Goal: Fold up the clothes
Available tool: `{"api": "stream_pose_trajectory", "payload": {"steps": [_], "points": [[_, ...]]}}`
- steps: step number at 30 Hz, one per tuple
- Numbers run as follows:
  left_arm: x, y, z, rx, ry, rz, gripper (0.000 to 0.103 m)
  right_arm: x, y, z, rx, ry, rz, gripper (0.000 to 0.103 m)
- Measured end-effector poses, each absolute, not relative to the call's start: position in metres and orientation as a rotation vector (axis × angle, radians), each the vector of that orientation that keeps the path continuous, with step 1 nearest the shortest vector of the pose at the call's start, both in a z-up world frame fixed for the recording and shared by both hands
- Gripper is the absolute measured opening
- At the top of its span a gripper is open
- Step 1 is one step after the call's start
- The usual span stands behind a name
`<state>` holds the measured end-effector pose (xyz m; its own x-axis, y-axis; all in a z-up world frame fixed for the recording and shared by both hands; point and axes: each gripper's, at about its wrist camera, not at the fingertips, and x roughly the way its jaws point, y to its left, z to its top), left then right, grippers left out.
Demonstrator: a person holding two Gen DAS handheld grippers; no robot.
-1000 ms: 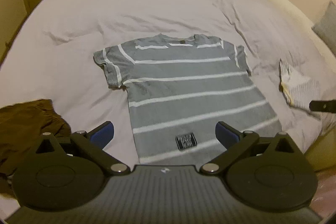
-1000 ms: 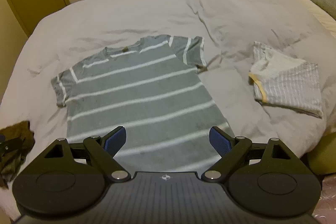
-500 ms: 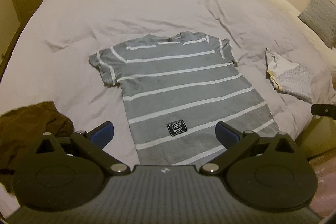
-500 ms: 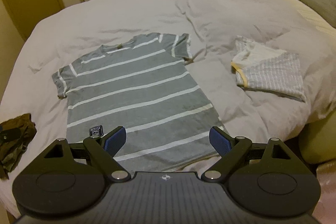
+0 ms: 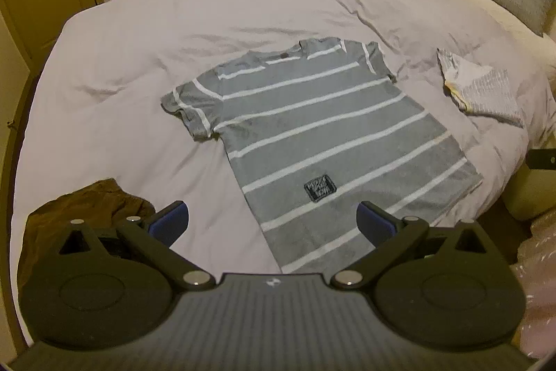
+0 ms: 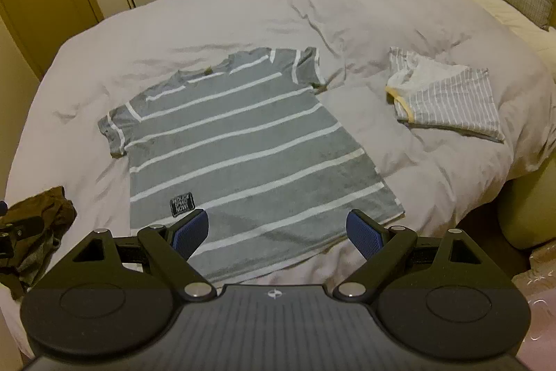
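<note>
The left gripper (image 5: 272, 221) and right gripper (image 6: 278, 230) are hovering with jaws spread, grasping nothing, above the hem of the grey striped T-shirt (image 6: 243, 141), which is lying flat mid-bed (image 6: 208, 23). A folded striped garment (image 6: 448, 96) is sitting at 2 o'clock, a brown garment (image 5: 83, 207) at 8 o'clock. A pinch may be catching the loose duvet too, dragging the shirt askew.

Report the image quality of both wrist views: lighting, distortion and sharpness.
Left wrist view: dim, warm yellowish light; fisheye bends the bed edges and darkens the corners; the patch on the striped T-shirt is too blurred to read; the left claw is sharp. Right wrist view: same warm cast and bowing; the folded garment is fairly crisp; soft shadow under the right claw.
</note>
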<state>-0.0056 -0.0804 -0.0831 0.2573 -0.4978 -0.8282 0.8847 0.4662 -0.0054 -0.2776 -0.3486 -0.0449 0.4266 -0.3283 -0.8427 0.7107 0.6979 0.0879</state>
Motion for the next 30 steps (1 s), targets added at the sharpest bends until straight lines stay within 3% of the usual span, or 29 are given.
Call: {"api": "stream_pose_trajectory", "payload": {"steps": [30], "points": [[0.019,-0.082,-0.096,0.505,0.924,-0.902,0.101,-0.229,-0.354,-0.056,0.425,0.961,-0.573,0.088]]}}
